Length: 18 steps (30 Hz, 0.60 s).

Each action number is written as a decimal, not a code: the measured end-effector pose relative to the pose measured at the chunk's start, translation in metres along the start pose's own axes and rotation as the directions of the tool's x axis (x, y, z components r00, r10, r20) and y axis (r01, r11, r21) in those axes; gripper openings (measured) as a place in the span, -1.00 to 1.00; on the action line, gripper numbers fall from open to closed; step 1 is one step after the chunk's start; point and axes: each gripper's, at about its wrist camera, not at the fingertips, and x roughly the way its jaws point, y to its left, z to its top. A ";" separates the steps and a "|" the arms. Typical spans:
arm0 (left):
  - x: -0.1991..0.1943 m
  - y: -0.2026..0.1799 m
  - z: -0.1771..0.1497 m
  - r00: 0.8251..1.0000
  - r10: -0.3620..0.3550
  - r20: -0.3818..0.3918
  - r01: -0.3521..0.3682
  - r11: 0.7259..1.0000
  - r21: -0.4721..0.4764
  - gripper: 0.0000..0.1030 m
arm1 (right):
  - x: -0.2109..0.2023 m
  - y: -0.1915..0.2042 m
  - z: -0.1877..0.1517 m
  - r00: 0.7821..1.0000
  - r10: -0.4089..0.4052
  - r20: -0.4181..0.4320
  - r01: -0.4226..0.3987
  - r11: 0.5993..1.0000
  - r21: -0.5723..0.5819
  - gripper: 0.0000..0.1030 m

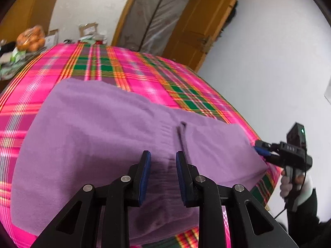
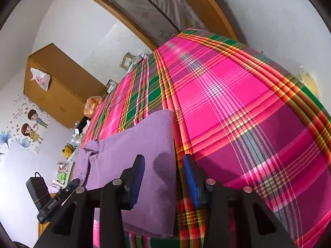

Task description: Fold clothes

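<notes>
A purple knit garment (image 1: 93,128) lies flat and partly folded on a pink plaid bedspread (image 1: 144,76). My left gripper (image 1: 163,159) hovers over its near middle, open, with only its shadow on the cloth between the blue pads. The right gripper (image 1: 261,147), held by a person's hand (image 1: 289,184), sits at the garment's right corner. In the right wrist view, the right gripper (image 2: 163,163) stands open over the garment's (image 2: 132,144) right edge, one finger above the cloth and the other above the bedspread (image 2: 238,103). Nothing is pinched.
A bag of oranges (image 1: 31,38) and cardboard boxes (image 1: 89,29) crowd the far left beside the bed. A wooden door (image 1: 198,20) stands behind the bed and a brown wardrobe (image 2: 60,86) at the left. The bed's right edge runs along a white wall.
</notes>
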 end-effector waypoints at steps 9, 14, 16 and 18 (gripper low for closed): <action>0.003 -0.001 -0.003 1.000 0.007 -0.006 -0.007 1.000 0.013 -0.50 | 0.019 -0.003 0.022 0.997 0.028 -0.068 -0.029 0.999 -0.016 -0.22; 0.004 0.002 -0.003 1.000 -0.002 -0.005 0.002 1.000 0.003 -0.50 | 0.018 0.005 0.018 0.987 0.045 -0.157 -0.051 0.998 -0.036 -0.22; 0.004 0.002 -0.003 1.000 -0.005 -0.004 0.005 1.000 0.000 -0.50 | 0.016 0.006 0.014 0.978 0.059 -0.200 -0.066 0.997 -0.028 -0.22; 0.005 0.002 -0.003 1.000 -0.006 -0.003 0.006 1.000 -0.001 -0.50 | 0.013 0.006 0.009 0.969 0.074 -0.237 -0.079 0.997 -0.015 -0.21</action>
